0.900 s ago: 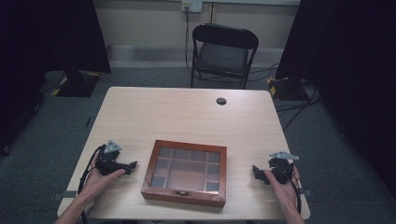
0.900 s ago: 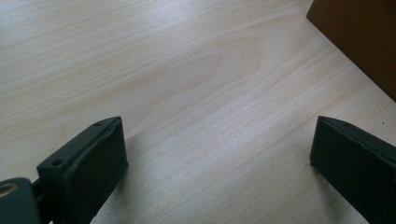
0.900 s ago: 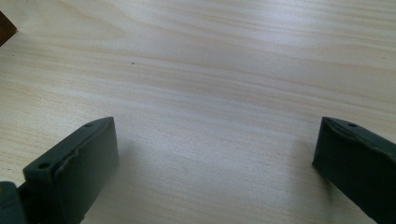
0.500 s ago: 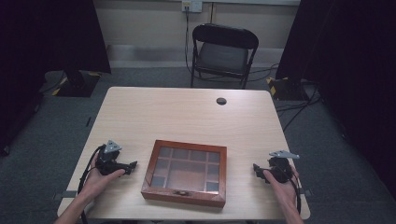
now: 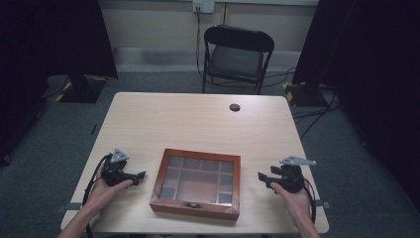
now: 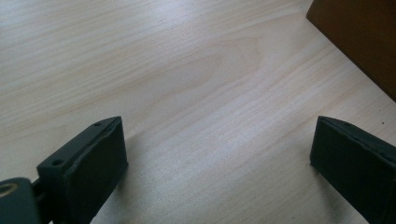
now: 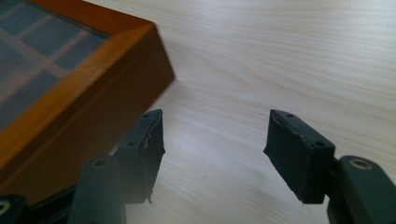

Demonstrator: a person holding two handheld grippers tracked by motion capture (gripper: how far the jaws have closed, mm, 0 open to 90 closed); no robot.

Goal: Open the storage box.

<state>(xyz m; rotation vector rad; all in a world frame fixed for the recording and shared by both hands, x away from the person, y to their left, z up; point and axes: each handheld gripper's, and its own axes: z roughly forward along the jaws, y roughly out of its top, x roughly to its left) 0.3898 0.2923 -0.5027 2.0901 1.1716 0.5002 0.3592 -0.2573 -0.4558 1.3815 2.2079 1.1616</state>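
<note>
A brown wooden box (image 5: 198, 182) with a glass lid over a grid of compartments lies shut near the table's front edge. My left gripper (image 5: 141, 175) rests on the table to the box's left, open, nothing between its jaws; in the left gripper view (image 6: 219, 168) a corner of the box (image 6: 359, 37) shows at the upper right. To the right of the box sits my right gripper (image 5: 261, 177), also open and empty. The right gripper view (image 7: 212, 144) has the box's corner and side wall (image 7: 84, 88) close on the left.
The light wooden table (image 5: 198, 124) has a small dark round grommet (image 5: 235, 107) near its far edge. A black folding chair (image 5: 236, 54) stands behind the table. Cables run over the grey floor at the back right.
</note>
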